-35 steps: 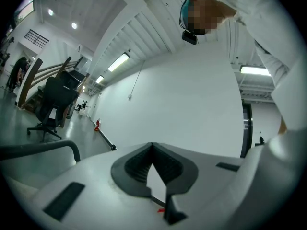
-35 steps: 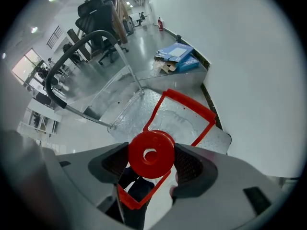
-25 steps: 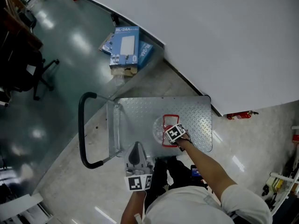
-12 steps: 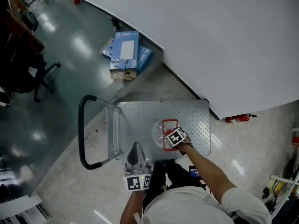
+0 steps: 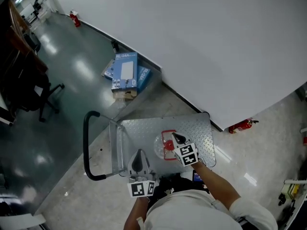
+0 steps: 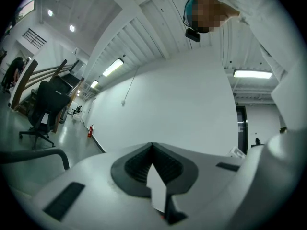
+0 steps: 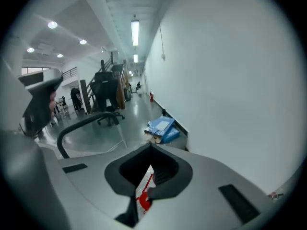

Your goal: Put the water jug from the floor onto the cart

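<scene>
The clear water jug [image 5: 159, 148] with a red carry handle [image 5: 168, 143] stands on the steel deck of the cart [image 5: 139, 131], right of centre. My right gripper [image 5: 177, 138] hangs just above the jug, pointing down at a slant, its jaws closing to shut with nothing between them. In the right gripper view a strip of the red handle [image 7: 143, 199] shows below the right gripper [image 7: 150, 148]. My left gripper [image 5: 139, 153] is held level over the cart's near edge, shut and empty. The left gripper view shows only the left gripper [image 6: 153, 145] against a white wall.
The cart's black push handle [image 5: 87, 145] loops up at the left and shows as the push handle [image 7: 79, 123] in the right gripper view. Blue cardboard boxes [image 5: 124, 71] lie by the wall. A red fire extinguisher [image 5: 238, 125] lies at the right. An office chair [image 5: 31, 87] stands far left.
My right gripper has let go of the jug's red handle, risen off it and shut. The jug stays on the cart. My left gripper has lifted a little.
</scene>
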Tool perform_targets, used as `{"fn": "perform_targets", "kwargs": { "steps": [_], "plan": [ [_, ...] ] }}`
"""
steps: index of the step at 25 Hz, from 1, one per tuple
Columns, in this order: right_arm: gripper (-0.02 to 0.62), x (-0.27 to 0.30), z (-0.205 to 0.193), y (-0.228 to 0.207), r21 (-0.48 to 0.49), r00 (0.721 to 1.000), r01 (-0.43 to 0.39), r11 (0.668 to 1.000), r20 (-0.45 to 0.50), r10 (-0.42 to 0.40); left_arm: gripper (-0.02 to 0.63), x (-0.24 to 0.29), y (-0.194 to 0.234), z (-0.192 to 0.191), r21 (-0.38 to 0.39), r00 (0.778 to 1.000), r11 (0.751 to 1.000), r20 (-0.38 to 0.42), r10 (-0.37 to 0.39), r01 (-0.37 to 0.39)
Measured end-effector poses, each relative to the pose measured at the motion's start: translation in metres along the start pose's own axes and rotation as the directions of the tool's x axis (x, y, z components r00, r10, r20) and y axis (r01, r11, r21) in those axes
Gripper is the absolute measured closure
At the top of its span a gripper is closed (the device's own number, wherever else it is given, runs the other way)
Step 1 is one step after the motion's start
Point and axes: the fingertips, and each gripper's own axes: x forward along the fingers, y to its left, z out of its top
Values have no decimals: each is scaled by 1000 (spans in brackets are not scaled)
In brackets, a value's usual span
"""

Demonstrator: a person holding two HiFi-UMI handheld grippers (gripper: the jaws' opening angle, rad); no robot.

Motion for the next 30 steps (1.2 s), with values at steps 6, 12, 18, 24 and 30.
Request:
{"fn": "perform_targets", "kwargs": {
  "steps": [6,12,18,24,30],
  "plan": [
    [583,-118,89,22,-63,872,125,990,482,-80,603,-12,-26,18,-1,998,998,21,-59,59],
    [583,-128,55,35,-4,889,67,998,455,-58,603,-25,-40,5,-27,998,997,0,-66,66],
    [583,-140,58,35,-13,883,57,998,468,-45,603,-26,-45,4,-20,997,997,-2,-78,78],
    [583,-146,63,32,-18,876,55,998,481,-40,603,-24,-46,5,-20,997,997,4,-77,77],
    [583,-147,60,29,-35,883,48,998,468,-26,603,-22,-49,5,-28,998,997,7,-67,67]
  ]
}}
